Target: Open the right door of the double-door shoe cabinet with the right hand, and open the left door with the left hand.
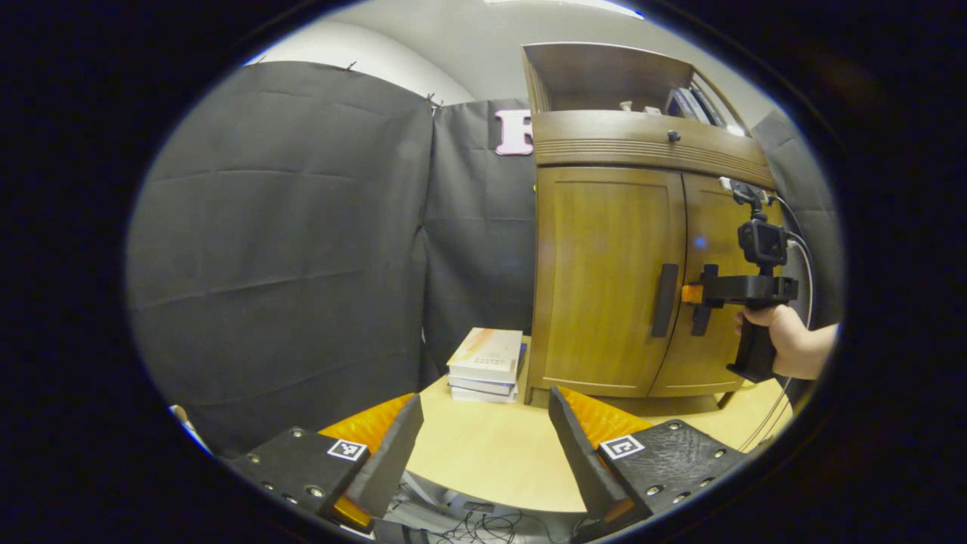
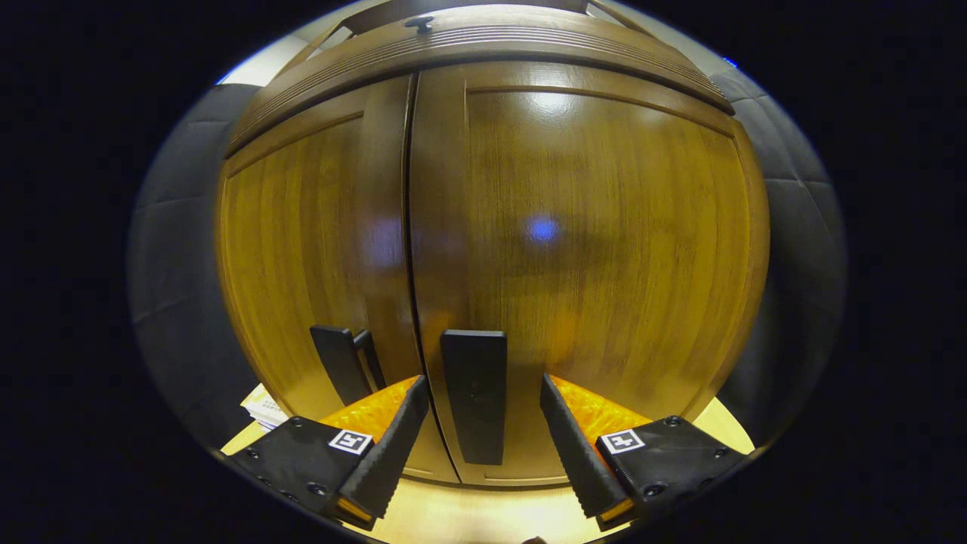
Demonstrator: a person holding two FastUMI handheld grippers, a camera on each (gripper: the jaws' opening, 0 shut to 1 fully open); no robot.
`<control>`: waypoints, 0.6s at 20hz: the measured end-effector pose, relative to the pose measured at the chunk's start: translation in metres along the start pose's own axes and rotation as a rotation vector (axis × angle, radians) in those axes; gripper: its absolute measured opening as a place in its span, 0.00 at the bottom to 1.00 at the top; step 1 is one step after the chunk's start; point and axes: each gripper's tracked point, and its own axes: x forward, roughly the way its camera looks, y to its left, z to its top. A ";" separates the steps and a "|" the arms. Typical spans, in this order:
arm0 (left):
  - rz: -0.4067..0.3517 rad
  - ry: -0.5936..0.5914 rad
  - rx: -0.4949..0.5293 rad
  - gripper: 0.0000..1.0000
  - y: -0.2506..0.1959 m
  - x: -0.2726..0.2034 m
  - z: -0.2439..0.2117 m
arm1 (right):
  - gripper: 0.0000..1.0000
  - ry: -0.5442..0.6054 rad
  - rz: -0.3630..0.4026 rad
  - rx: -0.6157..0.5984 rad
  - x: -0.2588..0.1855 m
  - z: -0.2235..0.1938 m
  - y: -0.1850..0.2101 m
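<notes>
So the shoe cabinet [image 1: 604,287] sits at the right of the left gripper view, standing on a pale round worktop [image 1: 483,461]. Two doors, both closed: left door [image 1: 604,279] and right door [image 1: 714,302], each with one dark vertical handle. That makes two handles, the left door handle [image 1: 665,300] and the right door handle [image 1: 702,306] just across the centre seam from it. Above the doors there's one drawer-like band with a single small knob [image 1: 673,136], and an open shelf on top with a few items I can't make out.

The left hand-held gripper [image 1: 483,446] is at the bottom of its own view with its fingers spread wide, nothing between them, well back from the cabinet. One stack of books [image 1: 487,365] sits just left of the cabinet base; looks like three or four, hard to count.

The right hand-held gripper [image 2: 483,438] is up close at the right door. In the right gripper view its fingers are spread on either side of the right door handle, not touching it as far as I can tell. In the left gripper view a hand [image 1: 786,336] holds it at the right edge, the arm cut off there
</notes>
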 end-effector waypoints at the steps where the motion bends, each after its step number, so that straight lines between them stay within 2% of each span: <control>1: 0.002 0.003 -0.007 0.96 0.000 0.000 -0.002 | 0.81 0.002 -0.003 -0.002 0.000 0.001 0.002; 5: 0.006 0.008 -0.020 0.96 0.002 0.000 -0.004 | 0.37 0.022 -0.027 -0.001 0.007 -0.004 0.001; 8: 0.002 0.001 -0.016 0.96 0.001 -0.001 -0.002 | 0.31 0.035 -0.035 0.022 0.007 -0.005 0.000; 9: 0.000 0.000 -0.015 0.96 0.002 -0.003 -0.002 | 0.25 0.033 -0.027 0.014 0.005 -0.003 0.000; 12: -0.016 -0.002 -0.016 0.96 0.003 -0.007 -0.003 | 0.19 0.040 0.013 0.020 0.004 -0.004 0.000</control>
